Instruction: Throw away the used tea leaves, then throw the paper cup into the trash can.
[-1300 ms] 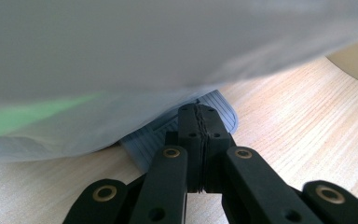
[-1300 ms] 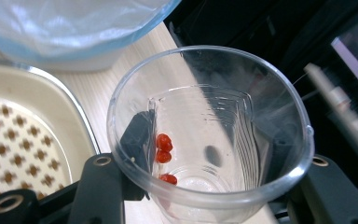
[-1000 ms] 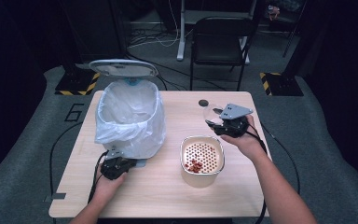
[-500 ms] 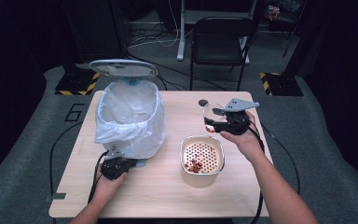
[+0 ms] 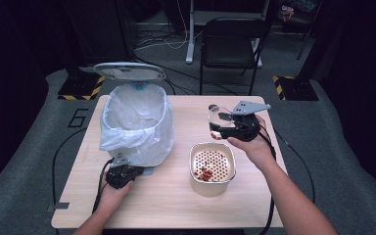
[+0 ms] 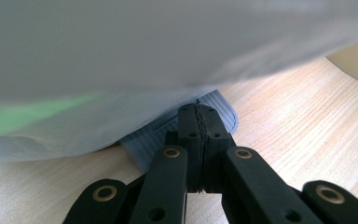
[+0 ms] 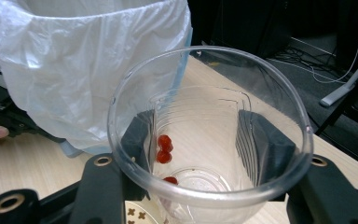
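Cup (image 7: 209,140) first: it's a clear plastic one, pinched across its walls by the right gripper (image 5: 225,125) and carried above the table (image 5: 176,205), between the lined bin (image 5: 136,122) and the strainer bowl (image 5: 212,166). In the right gripper view the pads (image 7: 137,135) dent the thin sides inward, and a few red bits (image 7: 164,148) cling to the inner wall and the bottom. More red bits sit in the strainer bowl on its perforated tray. Over on the other side, the left gripper (image 6: 200,126) has its jaws pressed tight together, and its tips rest on the grey pedal (image 6: 219,105) at the foot of the bin, whose lid (image 5: 129,71) stands open. Now the risks, as I read them: that cup is flimsy, so a harder squeeze could buckle it and pop it loose, while a looser one could let it slide out on the way to the bin. If the left hand eases off the pedal, the lid may drop onto the cup. Tip too early and the sticky bits land on the table or the bag's outside.
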